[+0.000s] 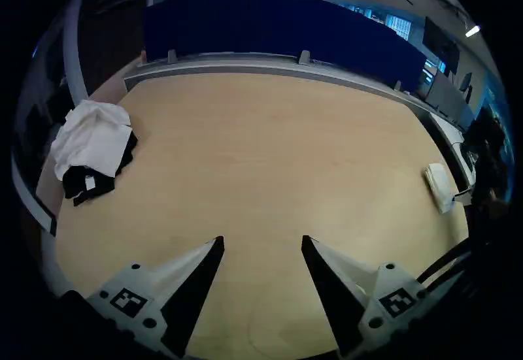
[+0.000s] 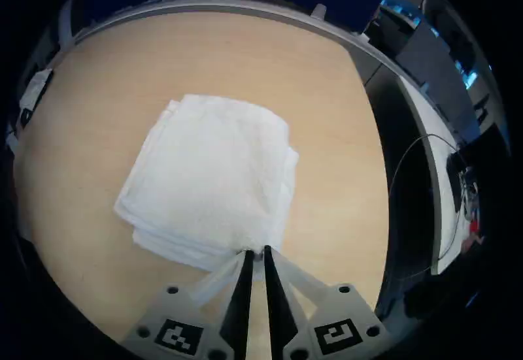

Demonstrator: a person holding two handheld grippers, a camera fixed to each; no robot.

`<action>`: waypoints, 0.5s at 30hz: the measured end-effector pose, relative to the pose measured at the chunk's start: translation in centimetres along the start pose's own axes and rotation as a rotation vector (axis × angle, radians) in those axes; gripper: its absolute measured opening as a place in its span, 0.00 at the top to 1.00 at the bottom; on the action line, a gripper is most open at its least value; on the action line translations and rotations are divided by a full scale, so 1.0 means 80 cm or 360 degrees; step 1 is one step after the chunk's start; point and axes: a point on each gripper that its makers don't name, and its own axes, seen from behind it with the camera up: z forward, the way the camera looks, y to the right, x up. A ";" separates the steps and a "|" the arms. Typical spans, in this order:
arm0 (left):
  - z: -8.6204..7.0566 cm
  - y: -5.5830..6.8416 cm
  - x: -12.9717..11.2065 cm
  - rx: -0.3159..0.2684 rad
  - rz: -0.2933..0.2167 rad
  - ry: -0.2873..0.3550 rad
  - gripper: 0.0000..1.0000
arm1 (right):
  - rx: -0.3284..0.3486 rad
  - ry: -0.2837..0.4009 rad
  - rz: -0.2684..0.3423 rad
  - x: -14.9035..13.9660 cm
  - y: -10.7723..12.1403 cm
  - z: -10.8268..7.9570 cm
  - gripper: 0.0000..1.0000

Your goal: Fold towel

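Observation:
A white towel point(image 2: 212, 177) lies folded into a thick square on the wooden table point(image 2: 91, 118). My right gripper point(image 2: 257, 253) sits at the towel's near corner, fingers almost together with a pinch of the white cloth between them. In the left gripper view the same folded towel point(image 1: 439, 187) appears small at the table's far right edge. My left gripper point(image 1: 261, 239) hovers open above bare wood, nothing between its fingers.
A heap of white and black cloth point(image 1: 91, 144) rests at the table's left edge. A blue partition point(image 1: 274, 27) runs along the far side of the table. Dark floor, a cable point(image 2: 418, 157) and other desks lie beyond the table's right edge.

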 end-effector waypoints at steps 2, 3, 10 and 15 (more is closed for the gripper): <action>0.000 -0.001 0.000 0.0001 -0.0003 0.0000 0.12 | -0.0016 0.0003 0.0002 0.000 0.003 -0.002 0.74; 0.000 -0.001 0.000 0.0002 -0.0005 0.0000 0.12 | -0.0026 0.0005 0.0004 -0.001 0.004 -0.003 0.69; -0.002 -0.003 0.001 0.0002 -0.0009 0.0003 0.12 | -0.0070 0.0050 0.0006 0.005 0.012 -0.019 0.29; -0.003 -0.002 0.000 -0.0006 -0.0009 0.0004 0.12 | -0.0077 0.0058 0.0003 0.006 0.015 -0.028 0.04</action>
